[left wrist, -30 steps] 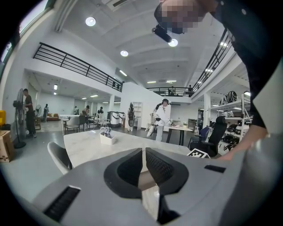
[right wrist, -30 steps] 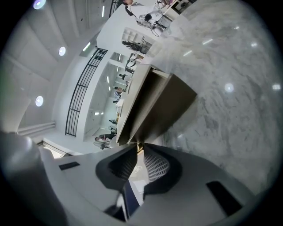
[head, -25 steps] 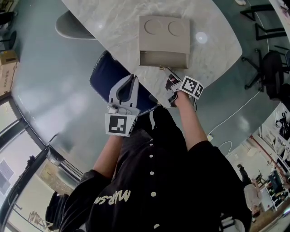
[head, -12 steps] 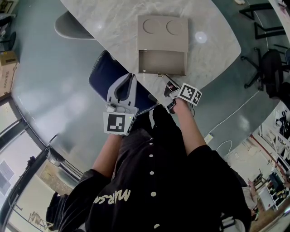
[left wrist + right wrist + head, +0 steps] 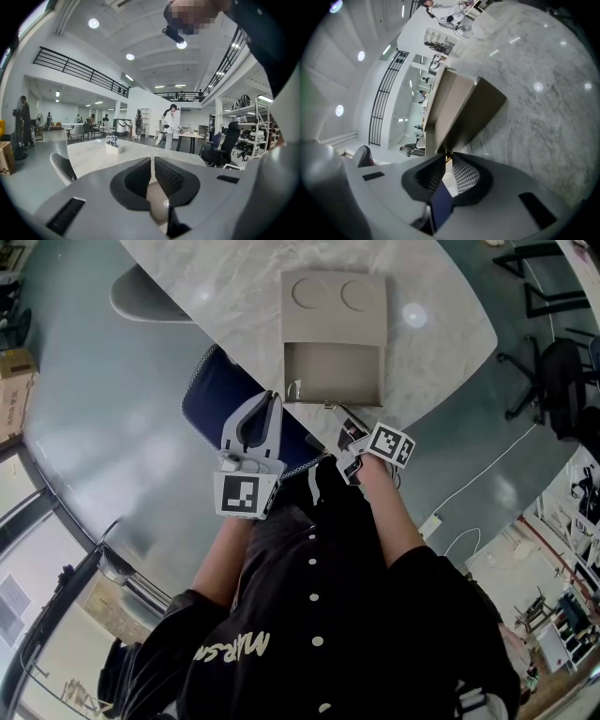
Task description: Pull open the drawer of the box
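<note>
The beige box sat on the marble desk, its lid showing two round recesses. Its drawer stood open on the side of the box facing the person, the inside bare as far as the head view showed. The right gripper was just in front of that open drawer, jaws pinched together on the small pull at the drawer's front edge. In the right gripper view its tips met at the lower edge of the box. The left gripper hung off the desk, nearer the person than the box and towards its left, above a blue chair. Its jaws were closed to a narrow slit with nothing between them.
</note>
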